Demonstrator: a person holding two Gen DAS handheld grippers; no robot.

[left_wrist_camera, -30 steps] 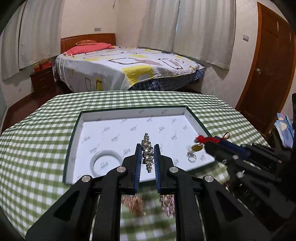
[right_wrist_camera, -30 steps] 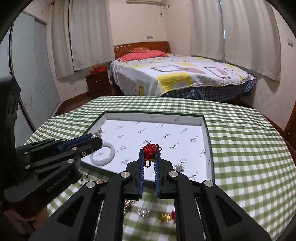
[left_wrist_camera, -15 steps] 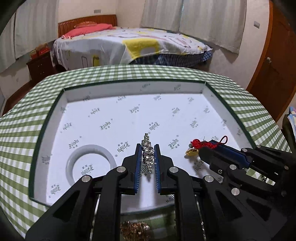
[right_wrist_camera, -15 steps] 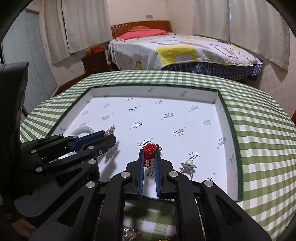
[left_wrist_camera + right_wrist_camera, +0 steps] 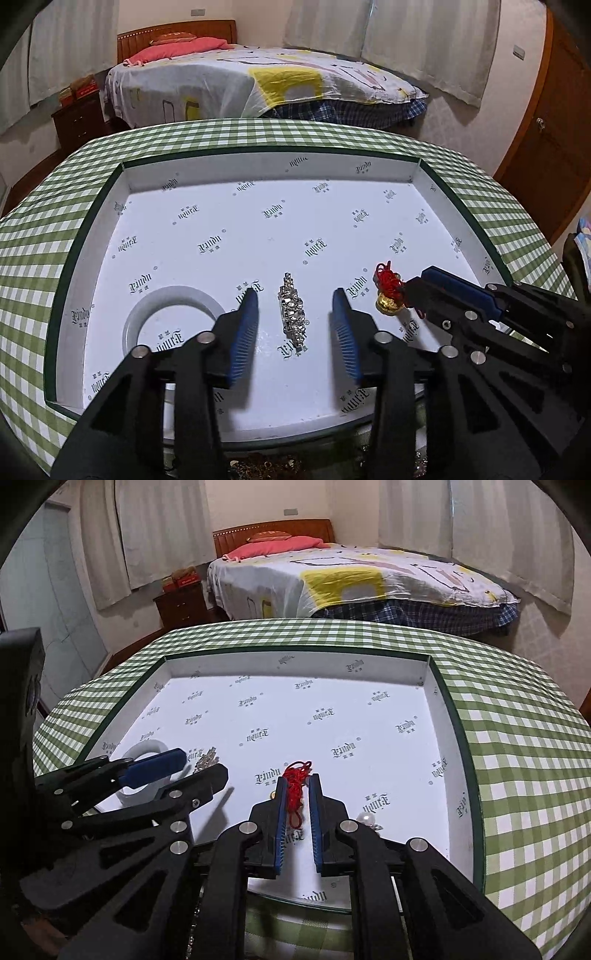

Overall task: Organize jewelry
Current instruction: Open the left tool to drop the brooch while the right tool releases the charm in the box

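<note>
A white tray (image 5: 273,166) with a dark green rim lies on the checked table. My left gripper (image 5: 294,295) hangs low over it, and its jaws are opening. A rhinestone clip (image 5: 293,317) lies flat on the tray floor between the fingers, touching neither pad. To its left rests a white bangle (image 5: 173,293). My right gripper (image 5: 298,779) is shut on a red cord (image 5: 295,786). The cord's gold charm (image 5: 388,301) sits at the tray floor by that gripper's tips. In the right wrist view the left gripper (image 5: 199,764) stands over the clip (image 5: 207,758), beside the bangle (image 5: 147,746).
A pearl piece (image 5: 365,818) lies in the tray (image 5: 295,657) just right of my right gripper. Loose gold jewelry (image 5: 266,469) sits on the green checked cloth (image 5: 55,229) below the grippers. Beyond the table are a bed (image 5: 258,81) and a wooden door (image 5: 546,147).
Both grippers came down and forward over the tray. The left jaws parted, and the rhinestone clip they held now lies on the tray floor. The right gripper still holds the red cord.
</note>
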